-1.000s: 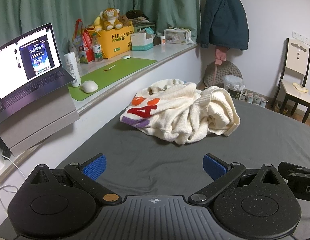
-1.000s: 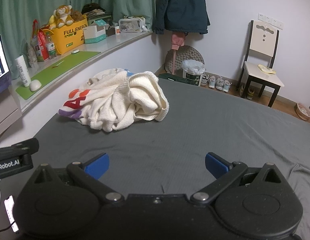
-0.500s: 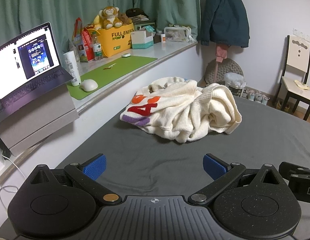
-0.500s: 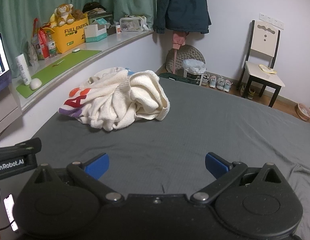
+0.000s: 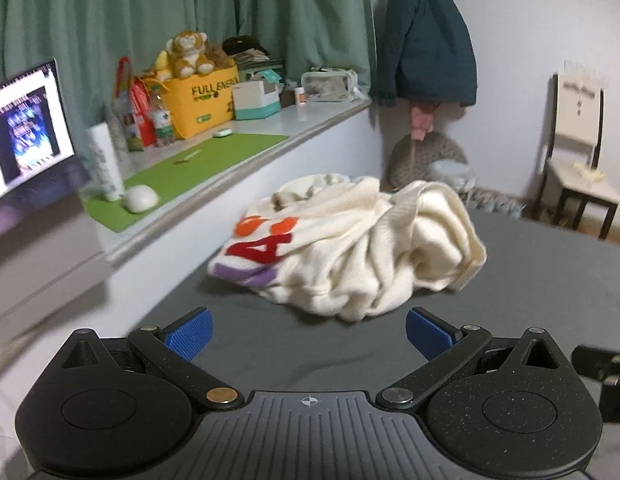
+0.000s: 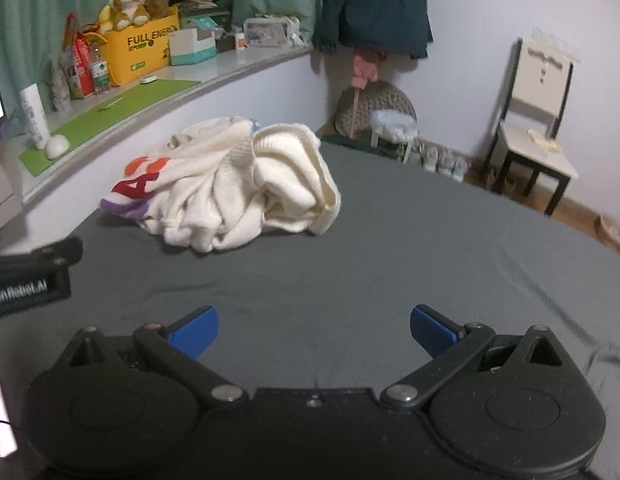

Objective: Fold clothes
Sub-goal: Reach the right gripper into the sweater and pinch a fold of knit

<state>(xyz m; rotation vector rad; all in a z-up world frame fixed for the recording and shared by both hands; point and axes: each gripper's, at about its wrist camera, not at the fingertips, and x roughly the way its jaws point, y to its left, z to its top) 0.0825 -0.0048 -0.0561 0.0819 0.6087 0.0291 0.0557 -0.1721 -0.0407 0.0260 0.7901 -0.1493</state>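
Both grippers up, sweater waiting!
Left hand-held gripper (image 5: 308, 330) and right hand-held gripper (image 6: 314, 330) hover spread wide and empty over the grey bed (image 6: 410, 248); the crumpled cream sweater (image 5: 362, 248) lies ahead near the bed's window side.

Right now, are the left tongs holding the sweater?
No, the left tongs are open over bare grey sheet, and the crumpled sweater lies ahead of them, untouched.

Laptop (image 5: 25, 136) blurred, cut off by the left edge.
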